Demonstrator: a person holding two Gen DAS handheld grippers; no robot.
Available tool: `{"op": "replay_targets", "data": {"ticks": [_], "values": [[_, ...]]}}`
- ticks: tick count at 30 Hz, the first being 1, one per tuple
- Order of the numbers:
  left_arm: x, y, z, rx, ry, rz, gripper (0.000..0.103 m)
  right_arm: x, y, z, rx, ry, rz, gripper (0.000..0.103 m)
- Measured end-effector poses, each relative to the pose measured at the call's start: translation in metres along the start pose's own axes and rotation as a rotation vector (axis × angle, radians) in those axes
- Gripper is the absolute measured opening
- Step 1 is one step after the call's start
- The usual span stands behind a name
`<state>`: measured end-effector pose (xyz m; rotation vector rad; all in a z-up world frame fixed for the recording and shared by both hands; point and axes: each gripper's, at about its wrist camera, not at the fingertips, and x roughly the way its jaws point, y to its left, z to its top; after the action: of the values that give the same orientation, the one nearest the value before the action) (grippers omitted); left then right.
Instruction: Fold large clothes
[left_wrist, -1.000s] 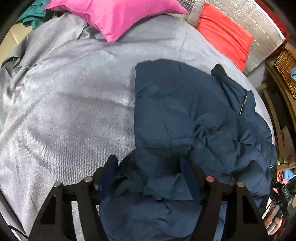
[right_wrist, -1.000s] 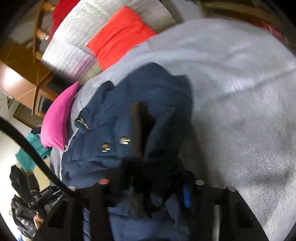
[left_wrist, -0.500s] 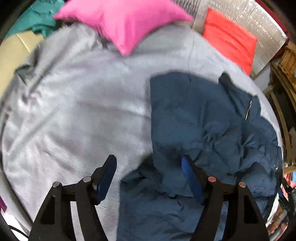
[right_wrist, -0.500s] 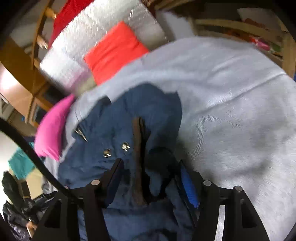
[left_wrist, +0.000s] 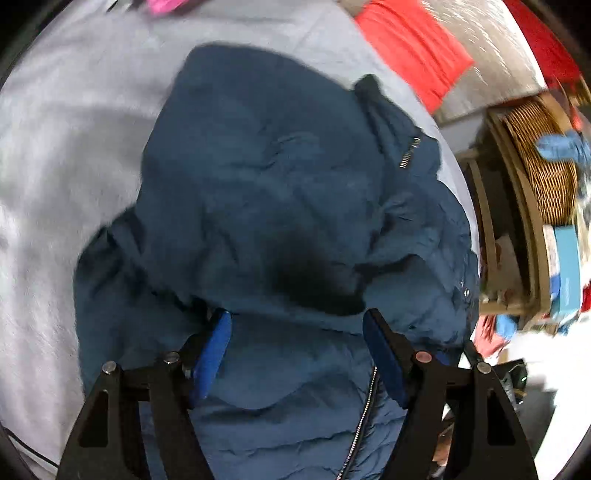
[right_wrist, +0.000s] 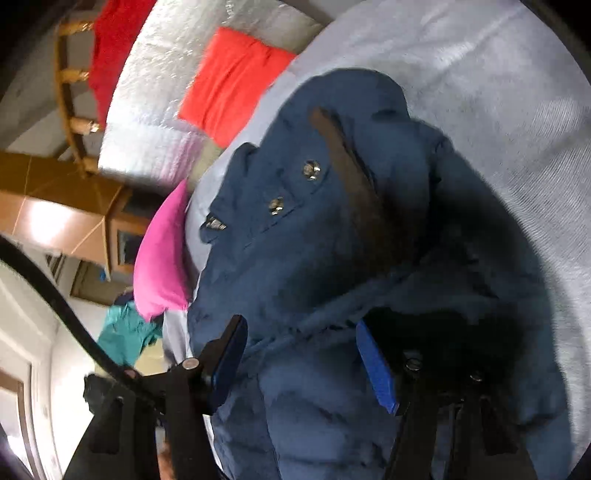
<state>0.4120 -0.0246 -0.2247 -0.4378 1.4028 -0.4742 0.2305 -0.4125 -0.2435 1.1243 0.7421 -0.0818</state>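
**Re-gripping a partly folded jacket**

The navy padded jacket (left_wrist: 295, 221) lies bunched on the grey bed cover (left_wrist: 55, 184), its front zip (left_wrist: 364, 417) running toward the near edge and two snaps (right_wrist: 293, 186) showing beside a dark lining strip. The left tool (left_wrist: 297, 354) hovers wide over the fabric either side of the zip; the right tool (right_wrist: 297, 363), whose jaws have just been opening, also stands wide, cloth between its pads but not pinched. Judged best practice: seize matching hem points, take a single layer, lift evenly, and fold away from the orange cushion (right_wrist: 229, 81) and pink cushion (right_wrist: 162, 254).
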Motion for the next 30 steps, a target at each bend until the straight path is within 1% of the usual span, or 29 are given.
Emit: {"op": "replay_targets", "data": {"ticks": [2, 4, 6, 8, 9, 10, 11, 12, 14, 16, 18, 20, 21, 22, 23, 24, 26, 27, 28, 30], "values": [[0.003, 0.009, 0.0, -0.052, 0.004, -0.016, 0.074, 0.003, 0.003, 0.002, 0.001, -0.045, -0.022, 0.065], [0.003, 0.022, 0.003, -0.124, -0.001, -0.067, 0.074, 0.007, 0.003, 0.008, 0.028, -0.077, -0.033, 0.064], [0.0, 0.032, 0.002, -0.187, -0.03, -0.111, 0.074, 0.011, -0.001, 0.014, 0.072, -0.099, -0.034, 0.056], [0.0, 0.039, 0.003, -0.224, -0.055, -0.141, 0.073, 0.012, -0.007, 0.018, 0.091, -0.124, -0.038, 0.038], [0.001, 0.045, 0.005, -0.247, -0.07, -0.153, 0.07, 0.014, -0.01, 0.019, 0.095, -0.124, -0.036, 0.035], [-0.001, 0.05, 0.006, -0.267, -0.095, -0.157, 0.056, 0.015, -0.012, 0.019, 0.1, -0.127, -0.034, 0.031], [-0.001, 0.051, 0.006, -0.266, -0.107, -0.138, 0.045, 0.015, -0.012, 0.02, 0.097, -0.128, -0.032, 0.03], [0.0, 0.053, 0.005, -0.262, -0.109, -0.127, 0.043, 0.014, -0.01, 0.02, 0.086, -0.128, -0.036, 0.029], [0.0, 0.054, 0.002, -0.269, -0.115, -0.124, 0.033, 0.008, 0.0, 0.02, 0.033, -0.153, -0.05, 0.024], [-0.002, 0.046, 0.0, -0.233, -0.132, -0.108, 0.028, 0.0, 0.01, 0.023, -0.018, -0.197, -0.058, 0.023], [-0.002, 0.032, 0.001, -0.181, -0.145, -0.084, 0.027, -0.007, 0.015, 0.024, -0.038, -0.228, -0.06, 0.023], [0.001, 0.023, 0.002, -0.153, -0.137, -0.042, 0.028, -0.003, 0.012, 0.026, -0.039, -0.232, -0.085, 0.023], [0.003, 0.025, 0.002, -0.152, -0.121, -0.024, 0.029, 0.002, 0.009, 0.026, -0.04, -0.22, -0.106, 0.023], [0.006, 0.028, 0.004, -0.158, -0.106, -0.017, 0.033, 0.013, 0.003, 0.027, -0.037, -0.18, -0.128, 0.023], [0.009, 0.029, 0.005, -0.168, -0.096, -0.024, 0.034, 0.017, -0.001, 0.027, -0.028, -0.158, -0.125, 0.023], [0.013, 0.027, 0.007, -0.174, -0.089, -0.032, 0.034, 0.015, -0.004, 0.026, -0.013, -0.159, -0.106, 0.023], [0.009, 0.027, 0.007, -0.167, -0.067, -0.028, 0.037, 0.008, -0.008, 0.026, 0.011, -0.144, -0.083, 0.027], [0.005, 0.027, 0.005, -0.161, -0.055, -0.017, 0.042, 0.005, -0.009, 0.026, 0.021, -0.133, -0.082, 0.029], [-0.001, 0.033, 0.005, -0.158, -0.039, -0.012, 0.046, 0.0, -0.011, 0.026, 0.029, -0.117, -0.084, 0.033], [-0.007, 0.033, 0.002, -0.143, -0.002, -0.028, 0.048, -0.01, -0.011, 0.024, 0.018, -0.102, -0.086, 0.034]]}}
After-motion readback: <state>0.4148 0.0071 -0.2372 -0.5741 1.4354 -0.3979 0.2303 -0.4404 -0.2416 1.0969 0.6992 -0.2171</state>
